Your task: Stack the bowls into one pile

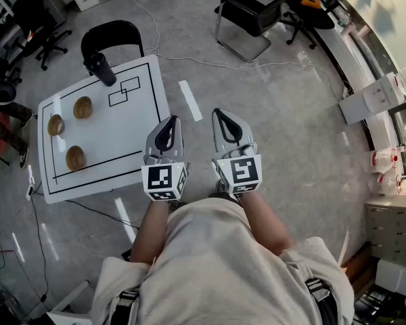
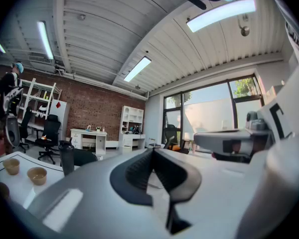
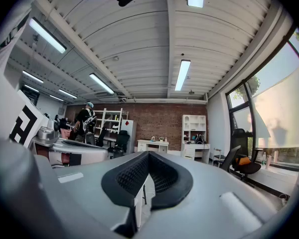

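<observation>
While both claws hang level in front of the person's body, well apart from the white worktop (image 1: 125,137) off to the left, no bowl is in hand yet; the left claw (image 1: 170,122) is closed on nothing, its ribbed pads meeting with only the room beyond them; the right claw (image 1: 223,119) looks likewise closed and empty. Three brown bowls sit apart on the worktop's left part: the far bowl (image 1: 82,107), the middle bowl (image 1: 55,124) by the left edge, the near bowl (image 1: 75,158); all seem upright, none nested. The step in hand is, by my judgement, the approach; it should go best by stepping up to the worktop first, opening one claw before reaching, and pinching a bowl by its rim, not its body; the other claw could steady the receiving bowl; the black tumbler (image 1: 101,68) at the far corner stands away from the bowls and should need no detour.
</observation>
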{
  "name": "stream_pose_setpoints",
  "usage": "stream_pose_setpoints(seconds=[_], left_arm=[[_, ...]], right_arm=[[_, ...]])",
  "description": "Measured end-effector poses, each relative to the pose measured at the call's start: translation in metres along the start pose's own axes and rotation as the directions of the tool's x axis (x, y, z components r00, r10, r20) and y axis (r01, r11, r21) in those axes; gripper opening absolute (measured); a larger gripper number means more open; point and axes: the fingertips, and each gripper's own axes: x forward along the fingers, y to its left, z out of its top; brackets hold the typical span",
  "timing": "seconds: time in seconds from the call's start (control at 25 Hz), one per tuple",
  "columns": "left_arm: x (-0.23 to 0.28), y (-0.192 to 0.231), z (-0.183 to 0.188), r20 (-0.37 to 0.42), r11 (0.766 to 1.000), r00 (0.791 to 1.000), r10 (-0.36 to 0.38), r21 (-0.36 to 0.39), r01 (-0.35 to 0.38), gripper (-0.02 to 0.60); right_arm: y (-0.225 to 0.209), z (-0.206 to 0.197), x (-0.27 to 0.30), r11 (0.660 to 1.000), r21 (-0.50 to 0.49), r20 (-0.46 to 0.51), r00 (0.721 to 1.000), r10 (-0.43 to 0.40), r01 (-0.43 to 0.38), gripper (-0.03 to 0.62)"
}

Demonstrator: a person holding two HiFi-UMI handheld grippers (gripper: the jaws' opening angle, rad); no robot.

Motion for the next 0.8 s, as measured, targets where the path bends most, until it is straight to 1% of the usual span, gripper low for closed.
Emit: stream_pose_setpoints(seconds=[0.2, 0.32, 0.48, 0.6, 0.8], left_arm=[[-0.003, 0.019, -0.001, -0.002, 1.000, 1.000, 0.022, 0.001, -0.022, 0.003], [-0.008, 0.029, -0.001, -0.008, 0.999, 0.999, 0.038, 0.002, -0.038, 0.003], [-0.022, 0.054, -0.002, -0.015, 0.997, 0.997, 0.076, -0.001, -0.076, 0.003], [-0.038, 0.080, -0.002, -0.017, 0.993, 0.993, 0.117, -0.001, -0.117, 0.003], [-0.080, 0.134, -0.001, -0.015, 0.980, 0.980, 0.199, -0.008, -0.199, 0.003]], right_arm=[[0.004, -0.004, 0.007, 1.000, 0.007, -0.012, 1.000, -0.001, 0.002, -0.002], [0.013, -0.004, 0.012, 1.000, 0.008, -0.016, 1.000, 0.012, -0.012, -0.002], [0.041, 0.000, 0.026, 0.995, 0.048, 0.005, 0.996, 0.088, -0.088, 0.000], [0.071, 0.001, 0.041, 0.989, 0.046, -0.002, 0.990, 0.140, -0.140, 0.000], [0.130, 0.008, 0.063, 0.968, 0.055, -0.014, 0.969, 0.247, -0.246, 0.002]])
